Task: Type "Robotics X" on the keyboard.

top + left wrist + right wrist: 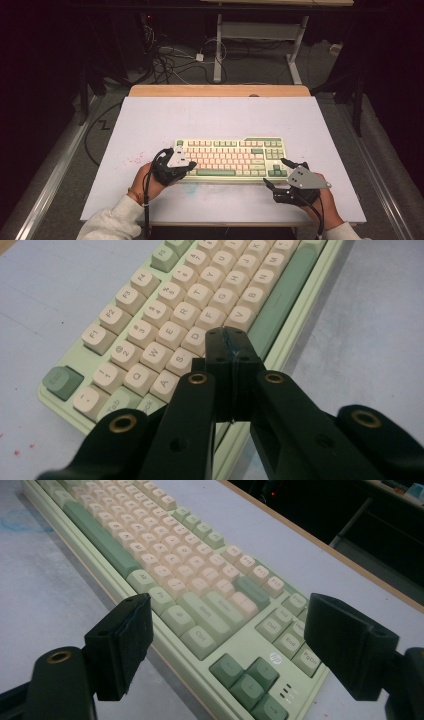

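Forearms in pale sleeves come in at the near edge, so we start there, each hand carrying a tool. Landmark is the keyboard (231,159). We see it lying flat on the white desk (210,117), toward the near edge, cream keys with green modifier keys and a green case. Left tool (191,165) is over the keyboard's left end; in the left gripper view (231,345) we see its jaws pressed together with nothing between them, tips above the keys just left of the green space bar (282,300). Whether the tips touch a key, we cannot tell. Right tool (276,173) sits off the keyboard's near right corner, jaws spread wide and empty; in the right gripper view (225,635) we see the arrow keys (249,682) between them, apart from both pads.
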